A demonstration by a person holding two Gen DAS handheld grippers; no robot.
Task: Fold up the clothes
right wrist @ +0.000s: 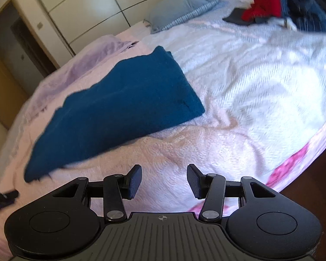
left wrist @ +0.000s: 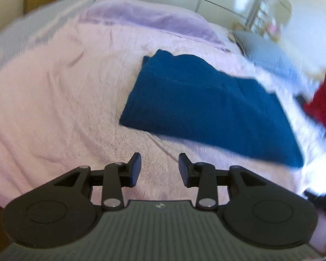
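Note:
A dark blue garment (left wrist: 208, 106) lies folded flat into a rectangle on the pink bedspread (left wrist: 54, 100). In the right wrist view the same blue garment (right wrist: 117, 106) stretches from upper middle to lower left. My left gripper (left wrist: 159, 169) hovers over the bedspread short of the garment's near edge, open, with nothing between its fingers. My right gripper (right wrist: 164, 181) is also open and empty, above the pink cover just in front of the garment's near edge.
A lilac blanket (left wrist: 145, 19) lies at the head of the bed. A grey-blue pillow (right wrist: 184, 6) sits further back, with a pile of red and dark clothes (right wrist: 278, 2) beyond it. A white cover (right wrist: 271, 76) spreads to the right. Wardrobe doors (right wrist: 87, 6) stand behind.

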